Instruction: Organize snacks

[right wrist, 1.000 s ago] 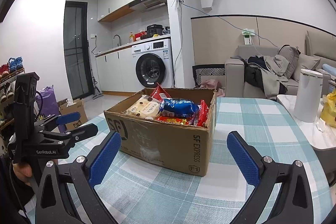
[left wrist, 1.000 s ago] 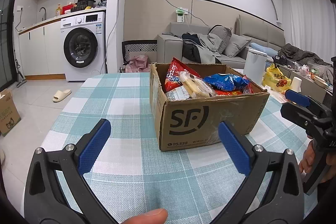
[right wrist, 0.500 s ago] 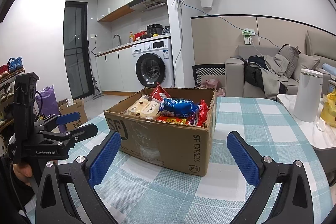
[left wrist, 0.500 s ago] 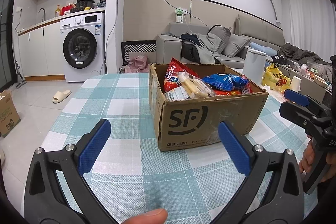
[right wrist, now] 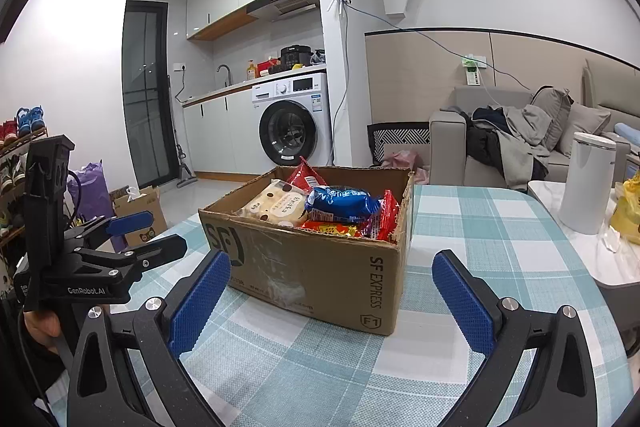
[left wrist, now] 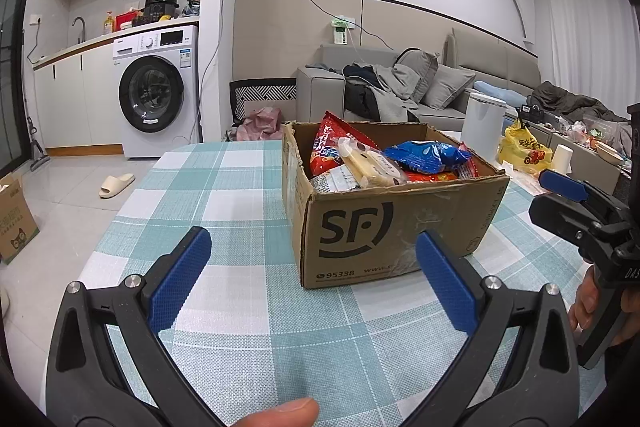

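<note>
An open brown cardboard shipping box (left wrist: 394, 223) stands on the teal-and-white checked tablecloth (left wrist: 240, 307), and the snacks lie packed inside it: a red crinkled bag (left wrist: 332, 147) leaning on the far wall, a pale cream bread packet (left wrist: 372, 167), a blue foil packet (left wrist: 426, 157) on top and red wrappers (right wrist: 384, 215) beneath. The left gripper (left wrist: 312, 279) and the right gripper (right wrist: 332, 301) both hang short of the box with their blue-padded fingers spread wide and nothing between them, a posture that seems to frame the box from two sides. With every snack in the box, the scene fits either sorted goods or a load awaiting sorting.

The left wrist view shows the printed box front and the right gripper's handle held in a hand (left wrist: 600, 307). The right wrist view alone shows the box's side panel, a white kettle-like jug (right wrist: 588, 183) and the shoe rack (right wrist: 16, 147).
</note>
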Motion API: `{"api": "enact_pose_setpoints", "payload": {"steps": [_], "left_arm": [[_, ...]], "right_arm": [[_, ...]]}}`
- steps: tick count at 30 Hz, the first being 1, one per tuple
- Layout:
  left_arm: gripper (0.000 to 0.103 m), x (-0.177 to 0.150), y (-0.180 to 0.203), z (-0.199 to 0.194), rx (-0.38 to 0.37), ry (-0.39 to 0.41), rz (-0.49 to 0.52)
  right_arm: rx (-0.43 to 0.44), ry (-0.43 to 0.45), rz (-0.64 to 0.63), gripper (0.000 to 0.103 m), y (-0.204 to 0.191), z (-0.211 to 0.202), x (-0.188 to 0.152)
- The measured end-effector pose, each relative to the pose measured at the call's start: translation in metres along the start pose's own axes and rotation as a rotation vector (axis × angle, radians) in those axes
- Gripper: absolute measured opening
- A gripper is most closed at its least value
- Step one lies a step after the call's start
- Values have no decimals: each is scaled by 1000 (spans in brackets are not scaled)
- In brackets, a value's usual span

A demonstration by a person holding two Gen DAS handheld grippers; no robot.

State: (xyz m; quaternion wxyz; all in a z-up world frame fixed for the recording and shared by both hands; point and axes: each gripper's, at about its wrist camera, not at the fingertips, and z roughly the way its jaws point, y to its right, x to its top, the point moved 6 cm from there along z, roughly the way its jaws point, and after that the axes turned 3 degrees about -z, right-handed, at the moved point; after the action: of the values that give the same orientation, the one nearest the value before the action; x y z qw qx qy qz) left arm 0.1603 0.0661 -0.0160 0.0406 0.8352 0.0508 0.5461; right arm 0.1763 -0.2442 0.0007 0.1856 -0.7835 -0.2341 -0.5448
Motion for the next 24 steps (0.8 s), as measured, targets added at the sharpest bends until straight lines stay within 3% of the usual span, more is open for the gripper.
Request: {"api": "enact_pose_setpoints", "payload": {"steps": [24], "left_arm": [[102,0,1,0,1,0,0]], "right_arm": [[2,-4,0,103,0,1,0]]}}
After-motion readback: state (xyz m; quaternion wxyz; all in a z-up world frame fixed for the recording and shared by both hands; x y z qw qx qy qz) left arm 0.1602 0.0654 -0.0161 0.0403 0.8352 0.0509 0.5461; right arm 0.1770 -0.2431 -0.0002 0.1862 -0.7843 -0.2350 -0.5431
